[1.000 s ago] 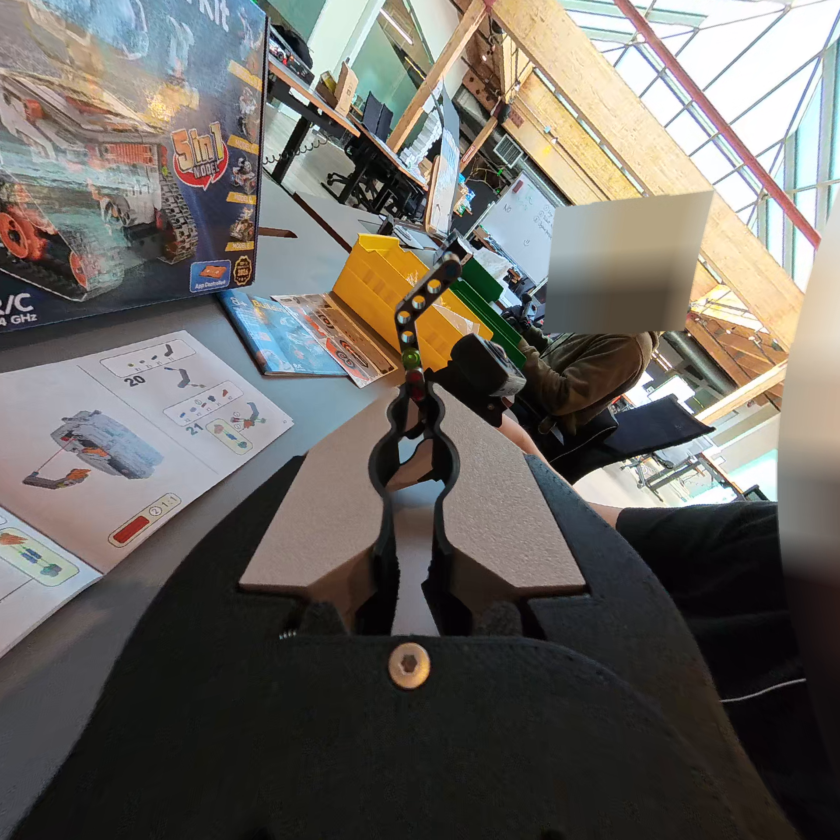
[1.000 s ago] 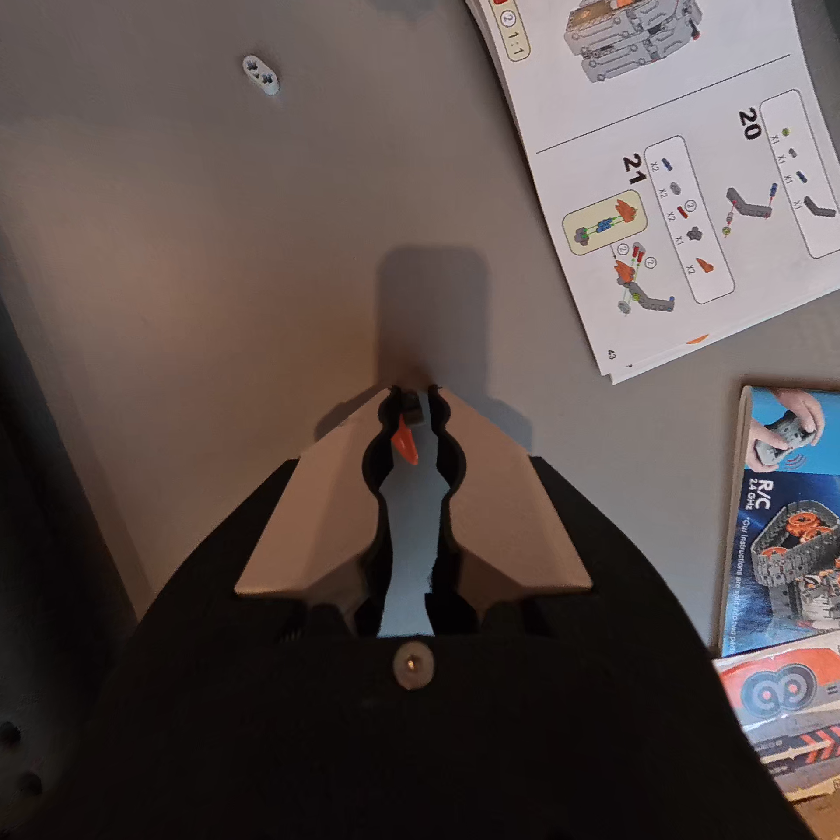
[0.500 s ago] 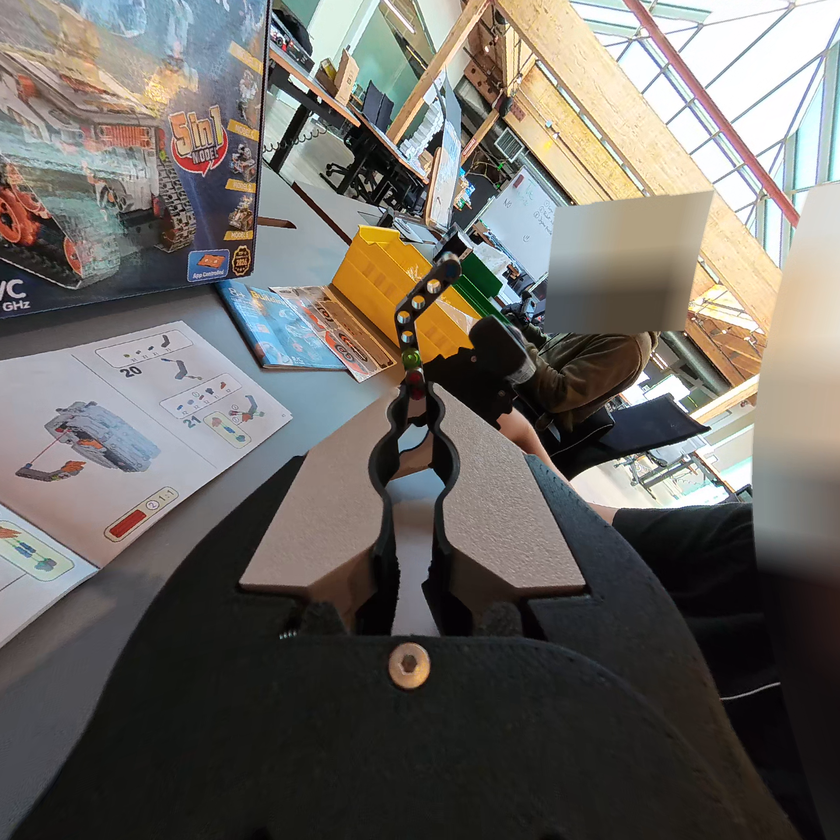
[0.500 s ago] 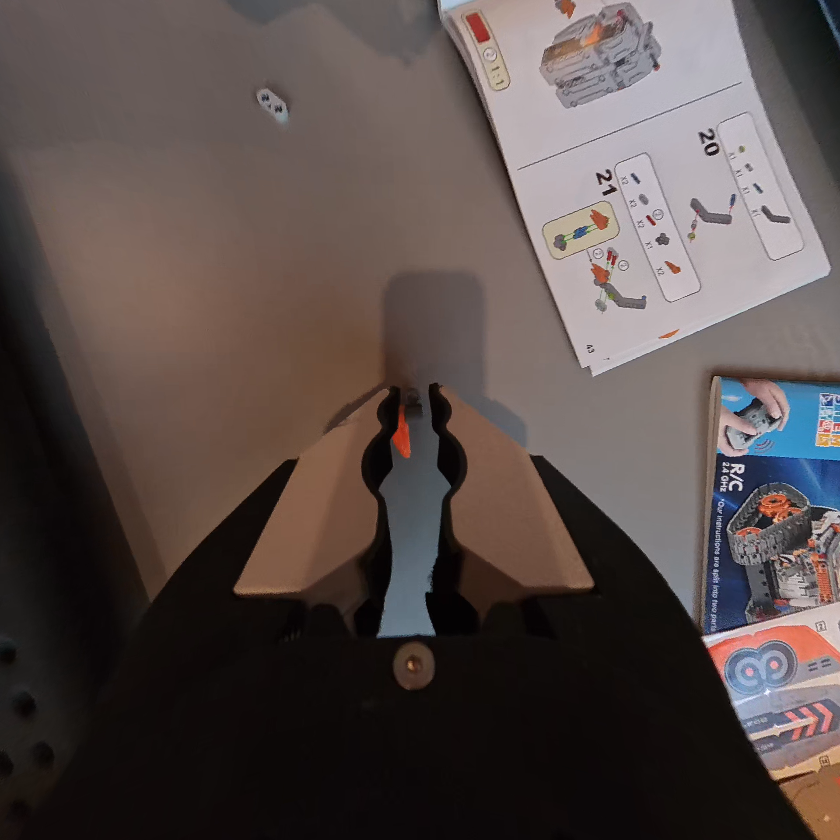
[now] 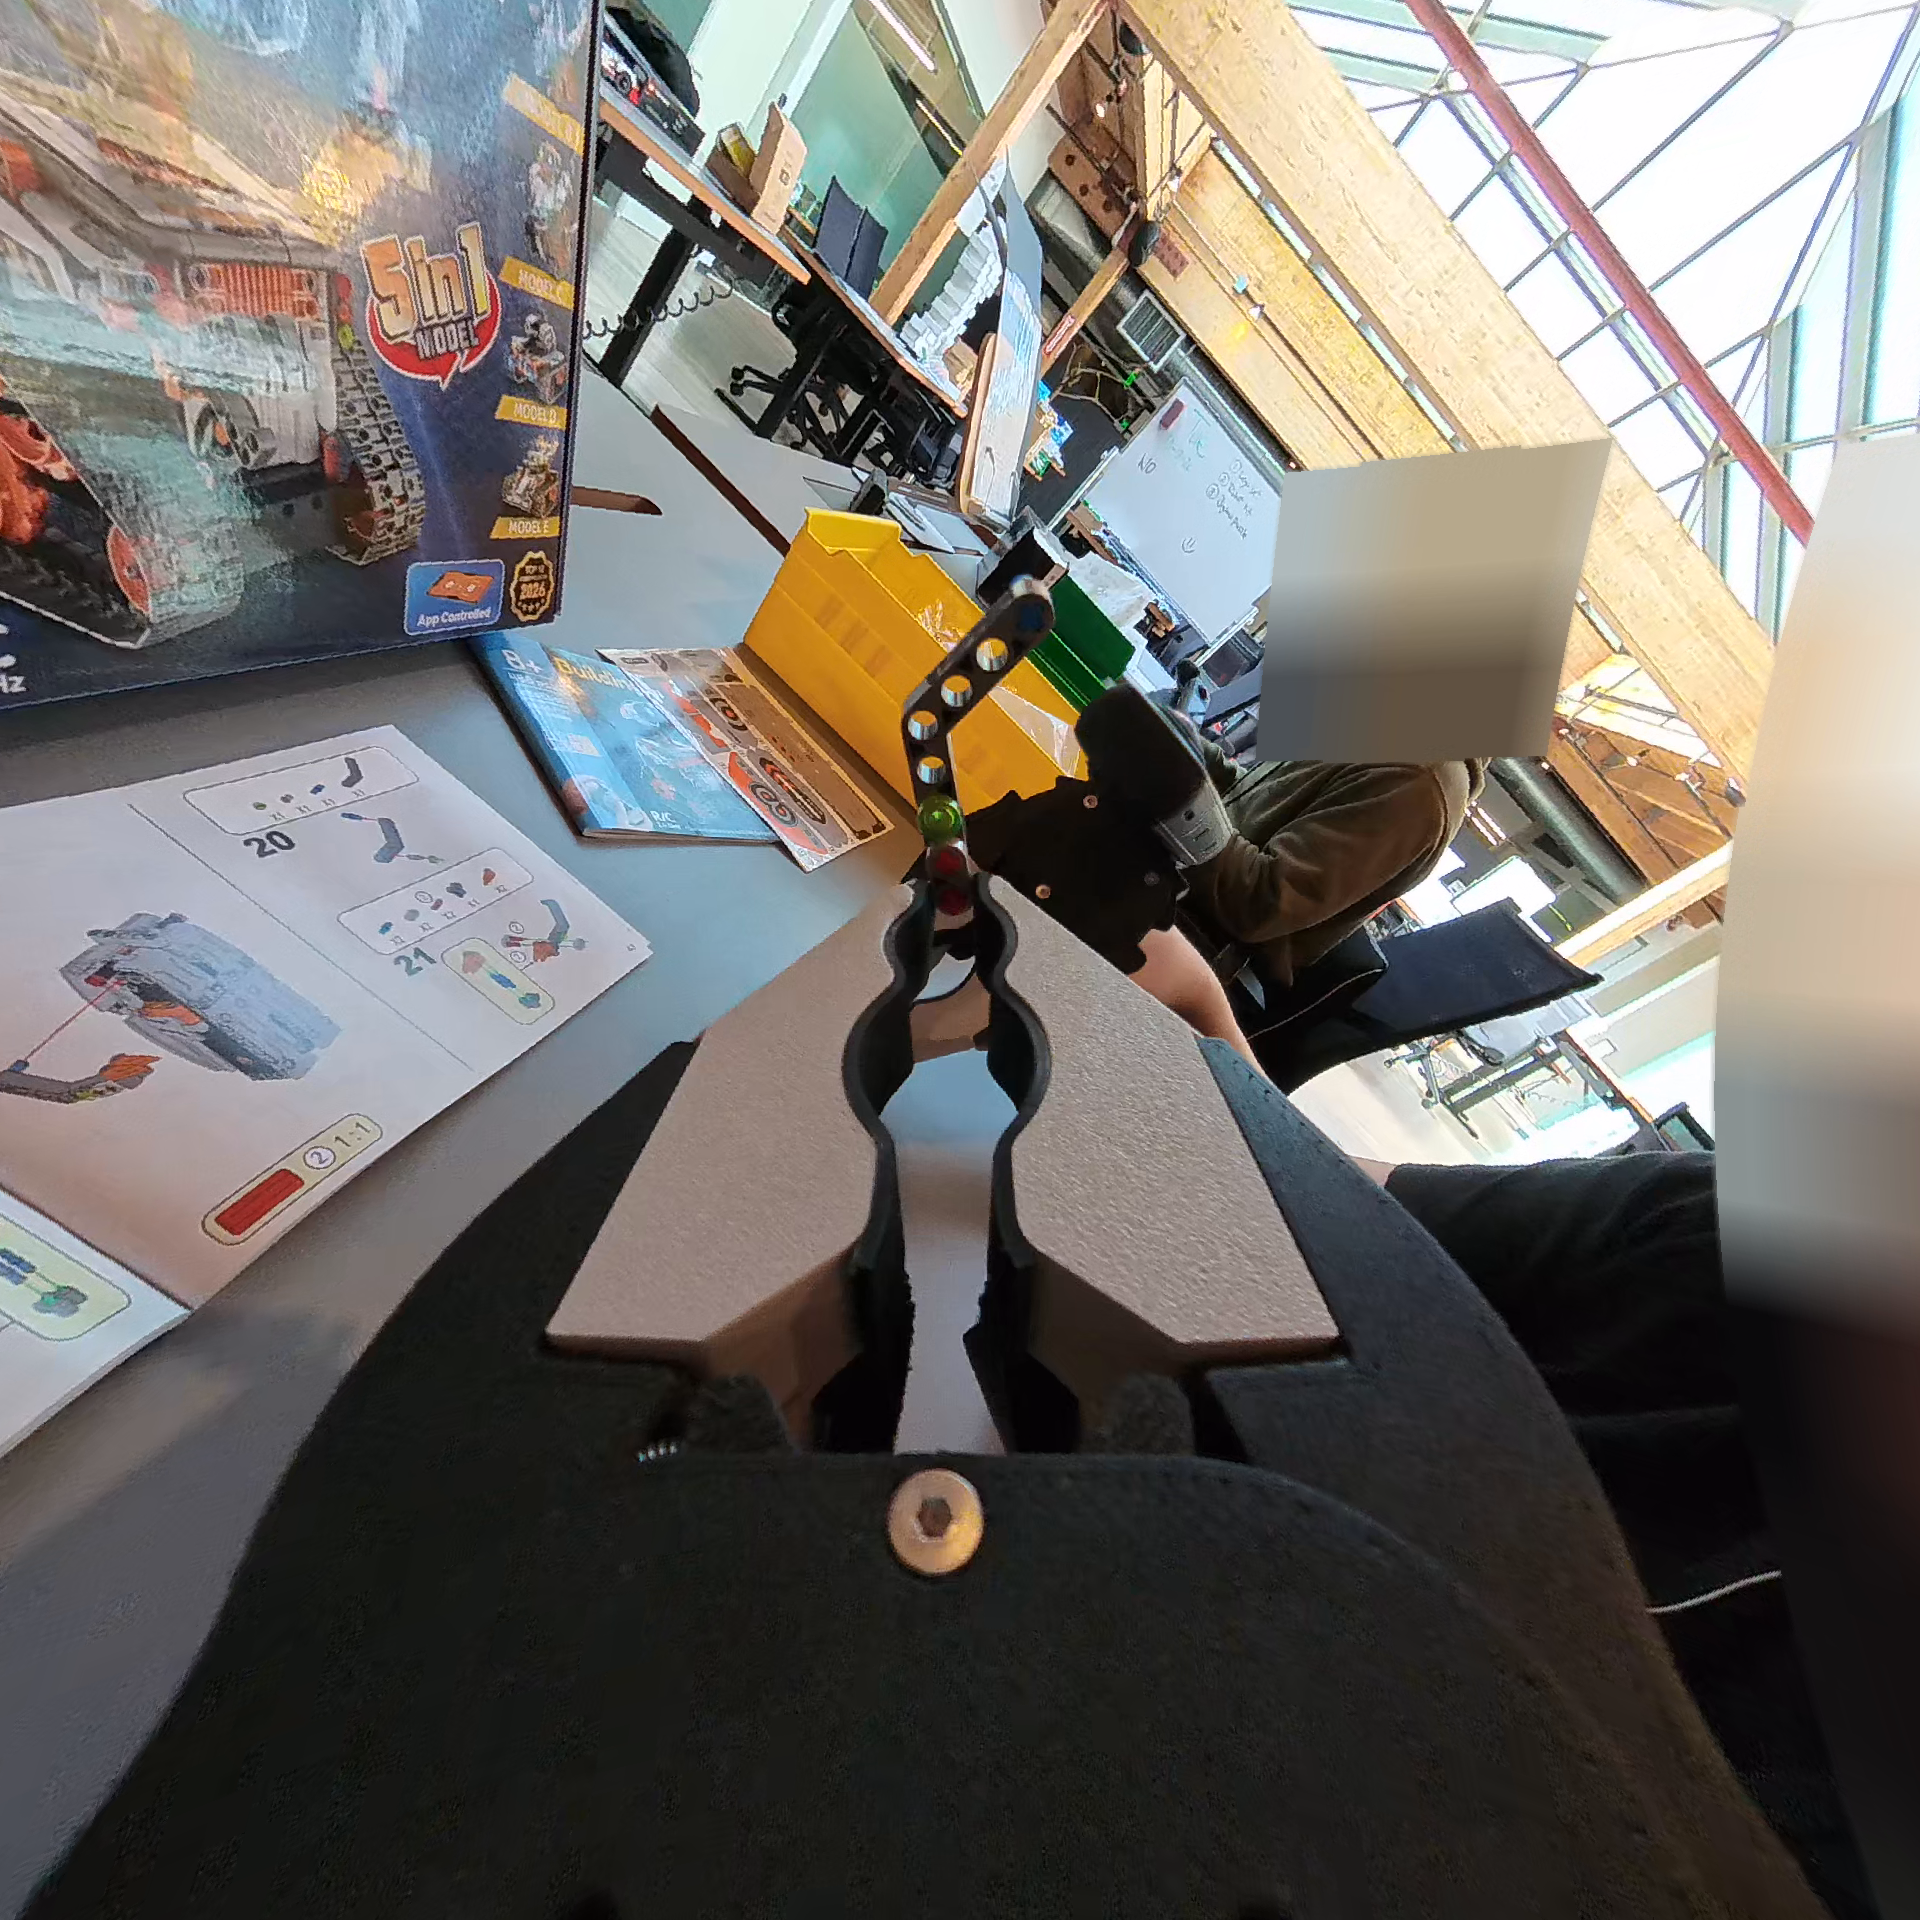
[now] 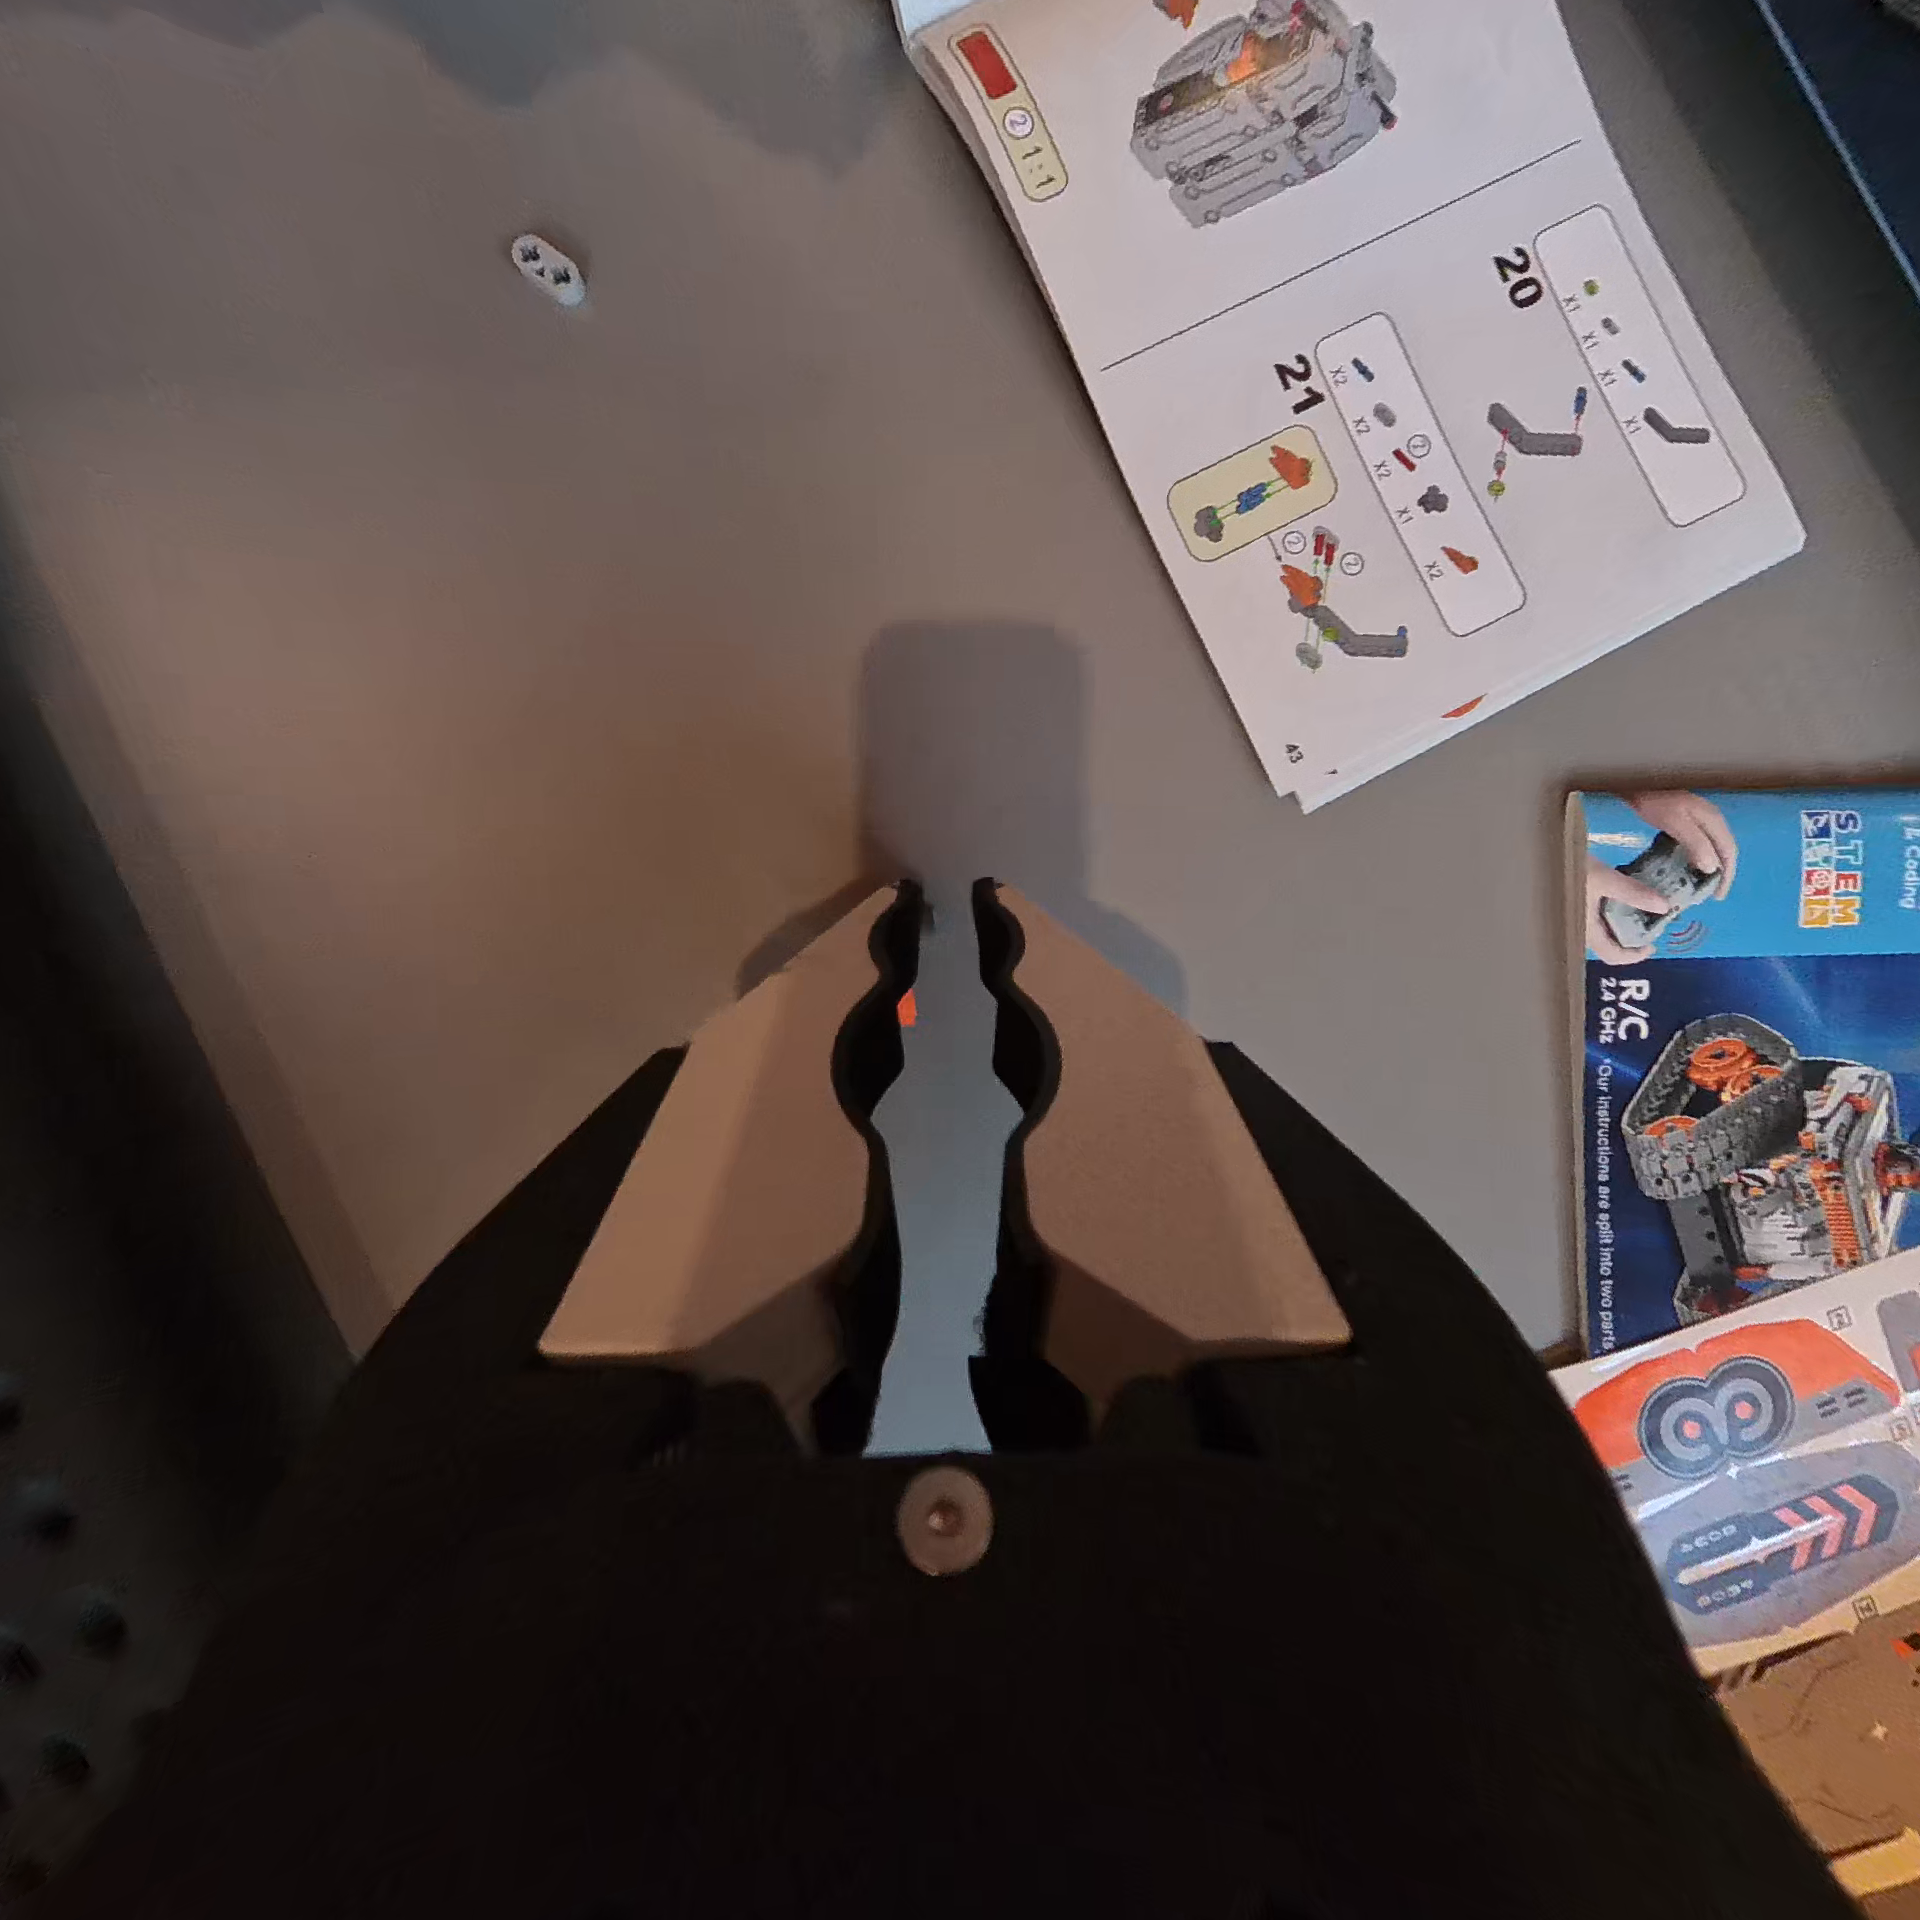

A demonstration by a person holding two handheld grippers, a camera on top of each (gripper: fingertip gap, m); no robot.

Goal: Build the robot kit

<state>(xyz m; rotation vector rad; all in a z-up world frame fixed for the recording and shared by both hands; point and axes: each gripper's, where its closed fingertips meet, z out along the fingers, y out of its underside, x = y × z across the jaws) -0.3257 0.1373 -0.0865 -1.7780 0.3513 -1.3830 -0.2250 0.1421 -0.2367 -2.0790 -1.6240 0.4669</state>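
My left gripper [image 5: 948,902] is shut on the lower end of a dark grey angled beam [image 5: 971,675] with round holes. The beam stands up from the tips and carries a green pin [image 5: 940,818] and a red pin [image 5: 948,862]. My right gripper [image 6: 943,889] hangs over the grey table [image 6: 520,623], jaws nearly closed on a small orange piece [image 6: 906,1006]. Most of that piece is hidden behind the left finger. The right gripper also shows in the left wrist view [image 5: 1081,862], just beyond the beam, held by a gloved hand.
An open instruction booklet [image 6: 1351,364] lies on the table. A blue booklet [image 6: 1745,1039] and a sticker sheet [image 6: 1745,1475] lie beside it. A small pale two-hole piece [image 6: 549,270] lies apart. A big toy box [image 5: 260,312], a yellow bin [image 5: 862,623] and a seated person stand beyond. Some 20 cm of space lies between my two pairs of fingers.
The right gripper has drifted over the table, so the booklets now sit more to the left in its view. The orange piece shows less. The left gripper has held steady with the beam.
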